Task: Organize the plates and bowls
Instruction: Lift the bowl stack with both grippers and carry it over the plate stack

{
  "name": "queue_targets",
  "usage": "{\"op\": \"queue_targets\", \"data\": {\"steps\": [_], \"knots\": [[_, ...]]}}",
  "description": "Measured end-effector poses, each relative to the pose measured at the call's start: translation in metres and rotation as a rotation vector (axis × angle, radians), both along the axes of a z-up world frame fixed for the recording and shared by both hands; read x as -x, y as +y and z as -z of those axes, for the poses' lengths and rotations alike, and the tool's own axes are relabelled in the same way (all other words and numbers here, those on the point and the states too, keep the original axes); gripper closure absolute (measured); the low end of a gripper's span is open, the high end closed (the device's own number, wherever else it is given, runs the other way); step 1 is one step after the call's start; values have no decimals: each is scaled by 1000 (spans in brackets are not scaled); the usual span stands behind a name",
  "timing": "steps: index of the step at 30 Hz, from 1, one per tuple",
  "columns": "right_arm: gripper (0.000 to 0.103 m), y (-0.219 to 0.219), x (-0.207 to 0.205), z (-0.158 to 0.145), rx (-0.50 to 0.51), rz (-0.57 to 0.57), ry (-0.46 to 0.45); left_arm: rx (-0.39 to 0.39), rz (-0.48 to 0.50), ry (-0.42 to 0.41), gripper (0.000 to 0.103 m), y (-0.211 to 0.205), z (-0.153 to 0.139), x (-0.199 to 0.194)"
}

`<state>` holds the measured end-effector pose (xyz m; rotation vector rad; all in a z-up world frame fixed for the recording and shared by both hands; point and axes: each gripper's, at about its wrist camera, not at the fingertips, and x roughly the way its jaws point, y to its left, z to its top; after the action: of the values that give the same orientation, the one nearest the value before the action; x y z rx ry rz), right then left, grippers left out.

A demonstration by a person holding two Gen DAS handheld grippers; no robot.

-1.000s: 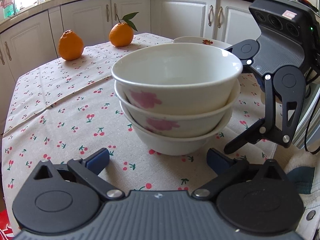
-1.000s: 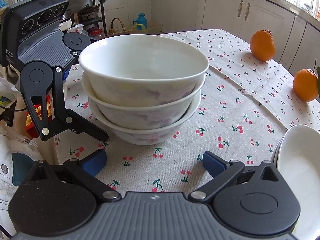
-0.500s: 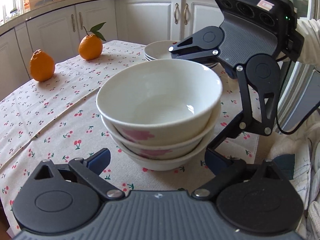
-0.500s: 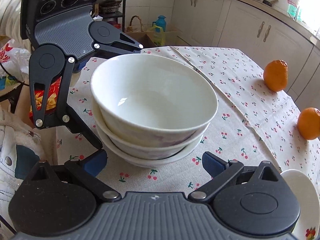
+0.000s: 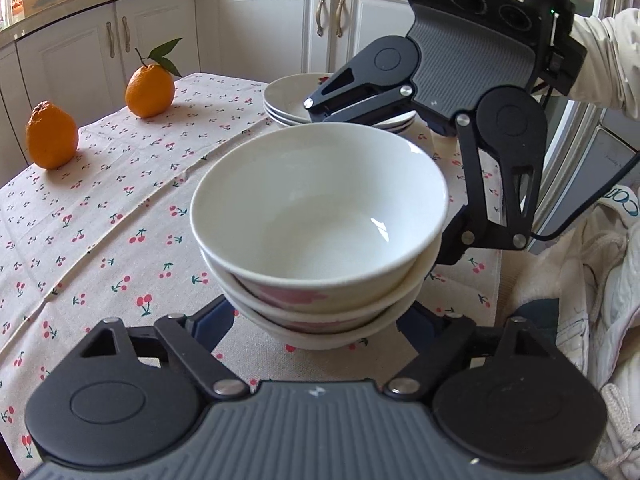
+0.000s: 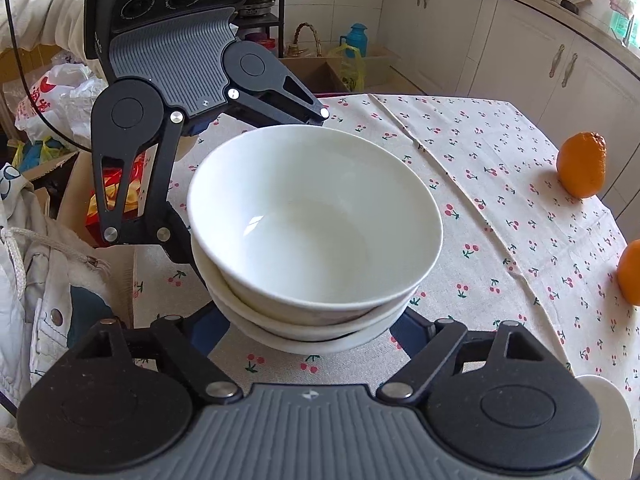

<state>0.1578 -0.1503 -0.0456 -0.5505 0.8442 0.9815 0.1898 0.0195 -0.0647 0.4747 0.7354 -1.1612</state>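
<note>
So there's a stack of three bowls [image 5: 320, 236] sitting on the tabletop [image 5: 100, 216] with the cherry-print cloth, fairly near the edge, and both tools are crowding it from opposite sides. The left tool [image 5: 316, 326] has its fingers spread wide, with the bottom of the stack between them; the right tool [image 6: 308, 330] looks the same from its own camera, spread and straddling the lowest bowl. I can't tell if any fingertip is actually touching porcelain, since the bowls hide the tips. My guess is the two-sided setup is for scooping or steadying the whole stack at once, because three nested bowls would wobble if pinched from one side only. The top bowl already sits a bit off-centre in the one under it. What's handy about the left view: it shows the stack of plates [image 5: 296, 100] just behind the bowls, partly blocked by the other tool, plus two oranges [image 5: 150, 90] further back. The right view only catches a sliver of a plate [image 6: 616, 420] at its lower right corner, but it shows the near tabletop edge and the clutter on the floor beyond, which the left view doesn't.
</note>
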Motion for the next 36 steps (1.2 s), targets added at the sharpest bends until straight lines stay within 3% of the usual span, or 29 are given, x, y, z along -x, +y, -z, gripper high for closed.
{"op": "queue_targets", "data": {"steps": [24, 36], "knots": [[14, -3, -6, 0, -15, 7, 47, -3, 29, 12, 16, -1, -2, -1], [14, -30, -5, -24, -30, 20, 11, 12, 32, -30, 16, -26, -27, -1]]}}
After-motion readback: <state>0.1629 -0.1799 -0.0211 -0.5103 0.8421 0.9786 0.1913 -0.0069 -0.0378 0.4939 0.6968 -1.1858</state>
